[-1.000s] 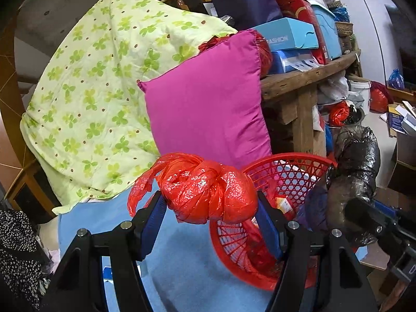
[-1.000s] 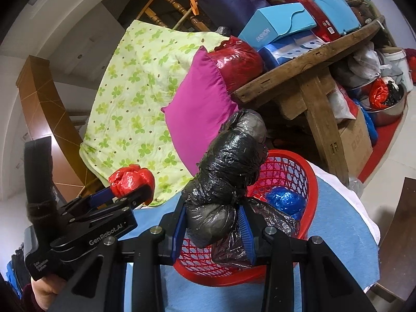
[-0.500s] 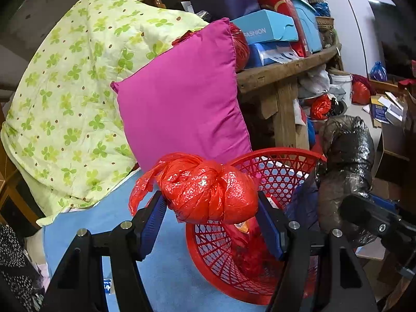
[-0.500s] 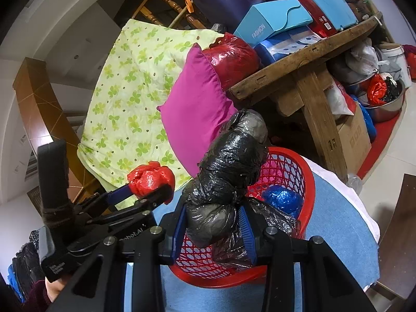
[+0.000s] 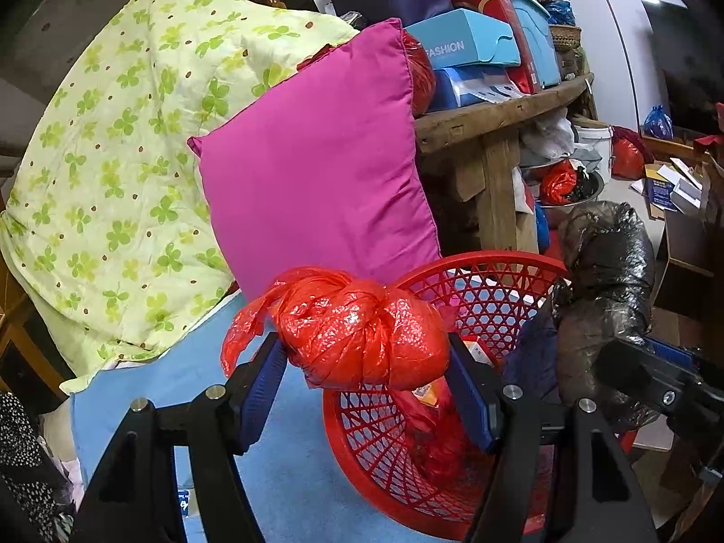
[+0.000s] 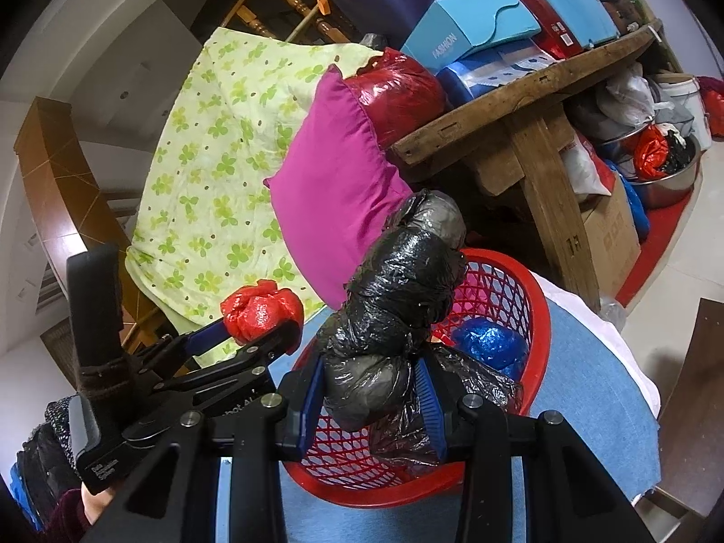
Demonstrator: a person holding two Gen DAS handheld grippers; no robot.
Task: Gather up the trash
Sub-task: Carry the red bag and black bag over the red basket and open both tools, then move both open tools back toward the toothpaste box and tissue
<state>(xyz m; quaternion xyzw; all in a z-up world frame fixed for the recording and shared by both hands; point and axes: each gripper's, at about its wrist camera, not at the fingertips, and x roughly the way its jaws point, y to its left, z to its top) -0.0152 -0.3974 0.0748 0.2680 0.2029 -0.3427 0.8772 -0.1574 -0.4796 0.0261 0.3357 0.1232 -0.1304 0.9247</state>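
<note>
Left wrist view: the left gripper (image 5: 366, 375) clamps a knotted red plastic bag (image 5: 362, 339) between its blue pads, held just above the near rim of a red mesh basket (image 5: 479, 267) standing on a blue cloth (image 5: 181, 375). Right wrist view: the right gripper (image 6: 371, 400) is closed narrowly on the lower end of a black plastic bag bundle (image 6: 402, 289), which stands upright over the same basket. A blue bag (image 6: 488, 344) lies inside it. A magenta pillow (image 5: 316, 181) leans behind, beside a cluttered wooden counter (image 5: 493, 111)
</note>
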